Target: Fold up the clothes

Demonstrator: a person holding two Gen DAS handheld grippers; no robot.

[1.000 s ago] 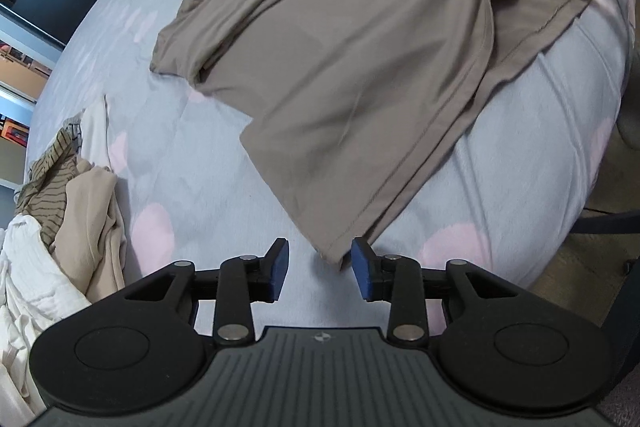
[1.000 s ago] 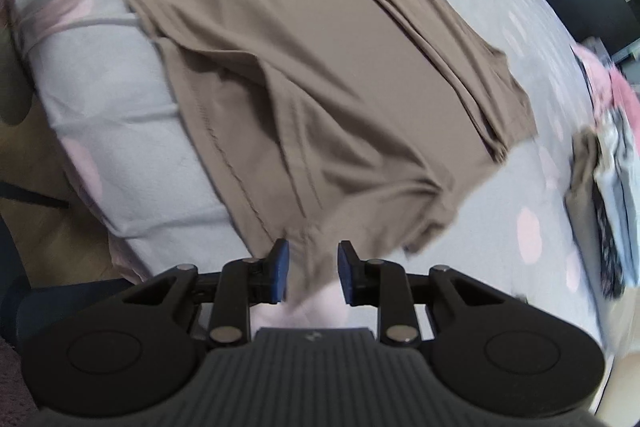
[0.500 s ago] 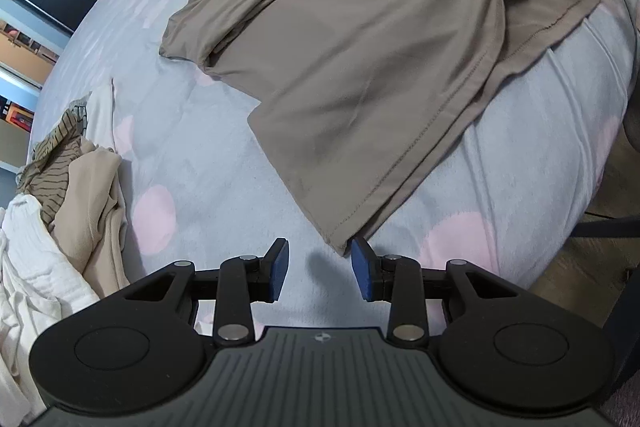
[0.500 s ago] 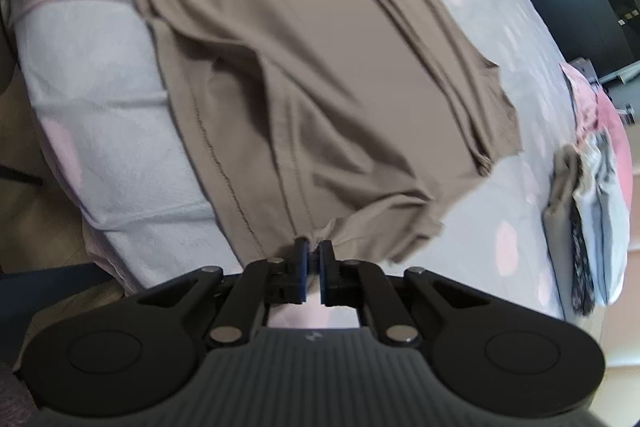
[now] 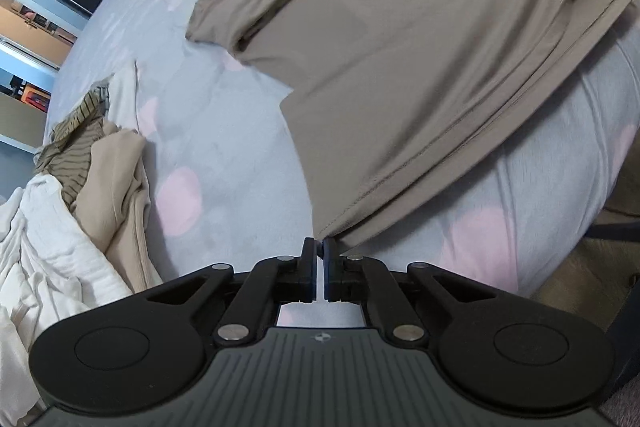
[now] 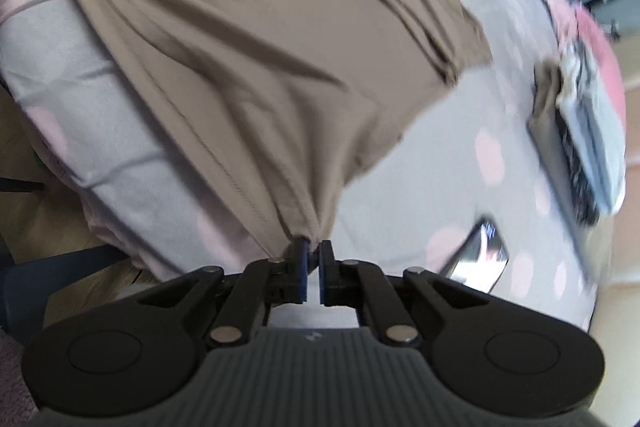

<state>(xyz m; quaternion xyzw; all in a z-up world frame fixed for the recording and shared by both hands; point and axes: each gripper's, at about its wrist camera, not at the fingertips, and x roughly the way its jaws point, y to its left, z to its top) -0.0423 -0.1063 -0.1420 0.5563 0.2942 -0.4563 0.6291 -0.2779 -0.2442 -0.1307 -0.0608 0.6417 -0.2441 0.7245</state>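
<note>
A bed (image 5: 224,131) covered with a pale grey sheet printed with soft pink dots fills both views, with dark window panels and shelving behind it and wooden floor visible past its near edge. Spread across the bed is a large taupe jersey T-shirt (image 5: 420,67), laid flat with its hem running along the mattress edge nearest the cameras, apparently so that both lower corners can be reached at once. One long side of the garment is already doubled over into a narrow band, which suggests the fold is partly made.

To the left, a heap of unfolded cream, beige and striped clothes (image 5: 80,187) is bunched on the sheet, probably waiting its turn. On the opposite side a small stack of folded grey, black and pink garments (image 6: 580,115) is kept well apart from the shirt, and a dark-screened phone (image 6: 476,251) lies near the bed's edge.

The left hand-held gripper (image 5: 321,247) is pressed together on one hem corner, the cloth drawn to a point between its pads. The right hand-held gripper (image 6: 313,247) is pinching the other hem corner, the fabric gathered into taut creases fanning away from it. Holding both corners this way would allow the hem to be carried up over the body of the shirt.
</note>
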